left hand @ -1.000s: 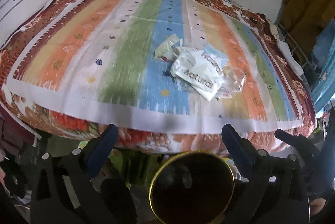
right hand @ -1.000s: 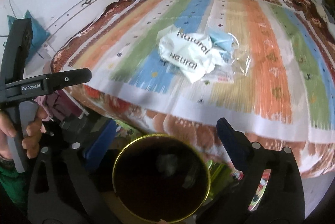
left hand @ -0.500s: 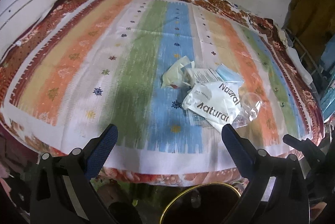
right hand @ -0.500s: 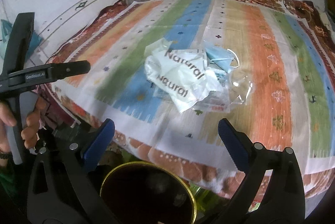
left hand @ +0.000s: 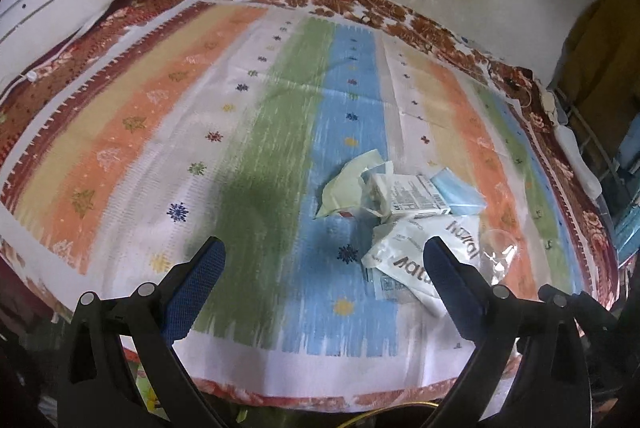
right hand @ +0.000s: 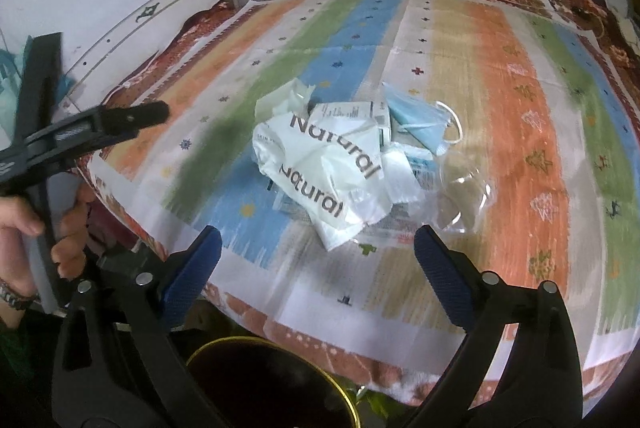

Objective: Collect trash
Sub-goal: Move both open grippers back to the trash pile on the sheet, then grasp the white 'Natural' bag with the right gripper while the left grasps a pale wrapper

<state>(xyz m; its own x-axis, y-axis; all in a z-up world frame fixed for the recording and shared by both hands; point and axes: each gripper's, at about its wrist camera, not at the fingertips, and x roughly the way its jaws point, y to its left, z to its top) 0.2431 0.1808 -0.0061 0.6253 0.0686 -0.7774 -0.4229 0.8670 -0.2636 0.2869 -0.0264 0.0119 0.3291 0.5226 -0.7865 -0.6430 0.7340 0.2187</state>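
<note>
The trash pile (right hand: 352, 164) lies on the striped cloth (left hand: 248, 132) that covers the bed (left hand: 400, 16), near the front edge and on the blue and white stripes. The biggest piece is a crumpled white bag (right hand: 320, 168) with the word "Natural" on it; its long side runs from the far left down to the near right in the right wrist view. Behind it sits a small white box (left hand: 412, 194), lying flat with its long side going left to right. A blue face mask (right hand: 420, 120) lies just beside the box, and a clear plastic piece (right hand: 464, 184) lies at the right of the pile. A pale green paper (left hand: 344, 184) sticks up at the far left.

The left gripper (left hand: 324, 280) is wide open and holds nothing; it is above the cloth, with its right finger over the white bag. The right gripper (right hand: 318, 264) is wide open too, empty, near the front of the pile. A round bin with a gold rim (right hand: 276, 384) is below the bed edge. A hand (right hand: 44, 228) holds the left gripper's handle.
</note>
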